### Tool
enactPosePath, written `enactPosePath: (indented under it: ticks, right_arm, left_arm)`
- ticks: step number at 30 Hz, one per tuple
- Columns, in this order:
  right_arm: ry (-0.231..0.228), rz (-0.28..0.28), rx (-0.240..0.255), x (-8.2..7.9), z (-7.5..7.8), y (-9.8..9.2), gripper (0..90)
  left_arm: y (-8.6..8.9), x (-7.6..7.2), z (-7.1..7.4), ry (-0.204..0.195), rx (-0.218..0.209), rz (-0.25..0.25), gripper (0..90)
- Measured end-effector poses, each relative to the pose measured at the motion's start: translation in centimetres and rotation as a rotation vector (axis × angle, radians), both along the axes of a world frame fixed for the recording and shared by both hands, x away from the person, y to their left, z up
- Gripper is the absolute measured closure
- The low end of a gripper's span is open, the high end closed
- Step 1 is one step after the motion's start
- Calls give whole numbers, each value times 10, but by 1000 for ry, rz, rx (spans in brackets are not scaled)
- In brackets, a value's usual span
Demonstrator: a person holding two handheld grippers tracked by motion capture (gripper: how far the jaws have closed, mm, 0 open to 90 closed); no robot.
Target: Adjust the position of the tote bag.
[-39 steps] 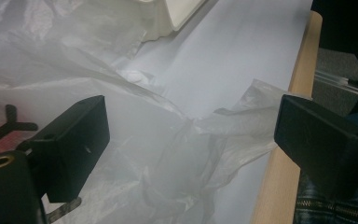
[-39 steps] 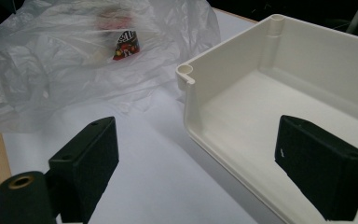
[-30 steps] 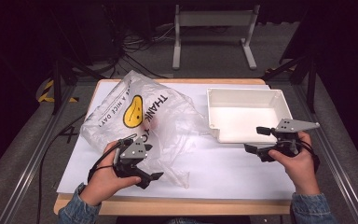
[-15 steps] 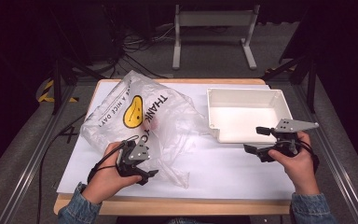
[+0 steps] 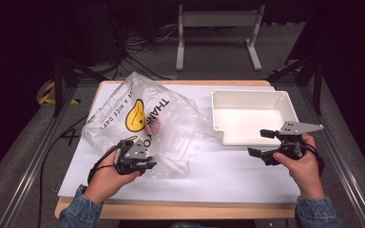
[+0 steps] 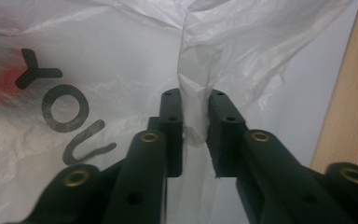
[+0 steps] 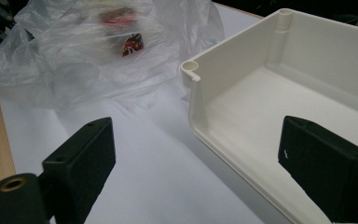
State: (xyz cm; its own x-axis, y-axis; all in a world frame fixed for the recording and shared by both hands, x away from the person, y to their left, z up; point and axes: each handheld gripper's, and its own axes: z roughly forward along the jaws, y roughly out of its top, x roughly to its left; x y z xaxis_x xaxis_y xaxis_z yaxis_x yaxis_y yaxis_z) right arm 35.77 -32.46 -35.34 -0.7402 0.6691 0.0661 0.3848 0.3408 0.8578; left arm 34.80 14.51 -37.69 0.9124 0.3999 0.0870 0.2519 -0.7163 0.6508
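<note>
A clear plastic bag (image 5: pixel 142 114) with a yellow smiley and black lettering lies on the left half of the table, with a red item (image 5: pixel 154 126) inside it. My left gripper (image 5: pixel 147 166) is at the bag's near edge. Its jaws have just been closing. In the left gripper view it (image 6: pixel 195 95) pinches an upright fold of the bag (image 6: pixel 191 56). My right gripper (image 5: pixel 260 142) stands open over the white sheet, just in front of the white tray (image 5: pixel 249 97), with nothing between its jaws. In the right gripper view, it (image 7: pixel 196 135) faces the tray's corner (image 7: pixel 191 70) and the bag (image 7: pixel 74 60).
A white sheet (image 5: pixel 228 171) covers the wooden table, whose edge (image 5: pixel 180 209) runs along the near side. The tray holds nothing. Metal rails flank the table, and a stand (image 5: pixel 216 19) and cables lie on the floor behind.
The left gripper's jaws have closed from wide open onto the near edge of the bag, and the hand has shifted slightly. The right hand has kept still.
</note>
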Motion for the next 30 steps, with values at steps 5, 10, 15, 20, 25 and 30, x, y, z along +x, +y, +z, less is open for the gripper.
enactPosePath:
  ticks: [5, 10, 15, 20, 25, 30]
  right_arm:
    - [0, 3, 1, 0, 0, 0, 109]
    - [-4, 6, 3, 1, 1, 2, 108]
    - [-20, 26, 23, 5, 2, 11, 103]
    - [-30, 57, 48, 12, 2, 24, 89]
    - [-45, 73, 62, 18, 0, 36, 67]
    - [-59, 64, 93, 32, -3, 62, 82]
  left_arm:
    - [3, -3, 6, -13, -16, -1, 877]
    - [10, -7, 12, -26, -27, -3, 887]
    - [19, -11, 15, -33, -35, 13, 889]
    - [31, -16, 19, -41, -45, 37, 890]
    - [41, -20, 20, -36, -48, 52, 889]
    - [46, -23, 19, -37, -57, 70, 884]
